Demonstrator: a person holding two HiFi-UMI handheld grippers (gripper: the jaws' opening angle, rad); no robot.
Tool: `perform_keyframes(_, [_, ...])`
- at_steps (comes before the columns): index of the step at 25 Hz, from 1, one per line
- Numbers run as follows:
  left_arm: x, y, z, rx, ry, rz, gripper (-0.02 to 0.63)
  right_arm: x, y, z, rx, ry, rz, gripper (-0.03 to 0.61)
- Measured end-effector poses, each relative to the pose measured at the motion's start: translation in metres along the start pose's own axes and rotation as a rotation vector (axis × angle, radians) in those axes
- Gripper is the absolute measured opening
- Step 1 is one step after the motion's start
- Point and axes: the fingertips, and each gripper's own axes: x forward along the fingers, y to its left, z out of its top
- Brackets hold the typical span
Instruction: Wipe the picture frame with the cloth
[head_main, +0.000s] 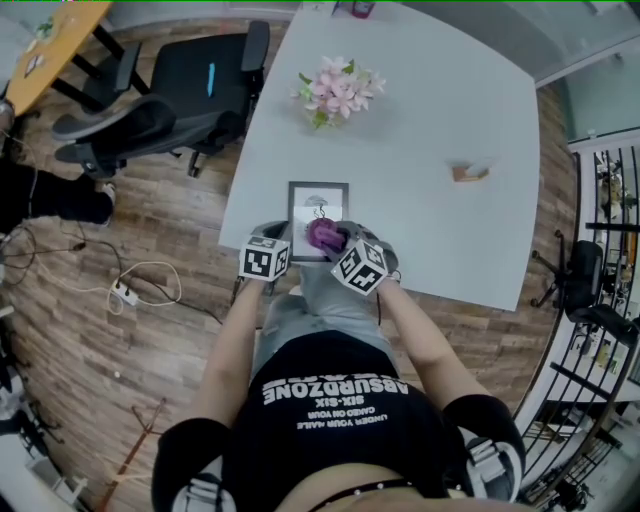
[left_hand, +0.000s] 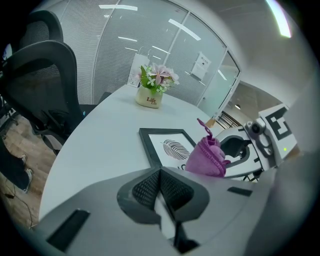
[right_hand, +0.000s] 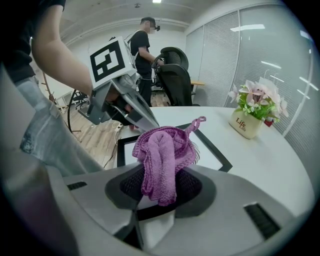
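Note:
A black picture frame with a white print lies flat near the front edge of the white table. It also shows in the left gripper view, frame, and in the right gripper view, frame. My right gripper is shut on a bunched purple cloth, held over the frame's near right part; the cloth hangs out of its jaws. My left gripper is shut with nothing in it, at the frame's near left corner. From the left, the cloth sits on the print.
A pot of pink flowers stands further back on the table; a small wooden piece lies at the right. Black office chairs stand left of the table. Cables and a power strip lie on the wood floor. A person stands far back.

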Motion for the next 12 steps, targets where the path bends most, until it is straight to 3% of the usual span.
perform_keyframes(12, [0.0, 0.0, 0.001, 0.004, 0.017, 0.011, 0.009, 0.019, -0.042, 0.019, -0.022, -0.025, -0.053, 0.146])
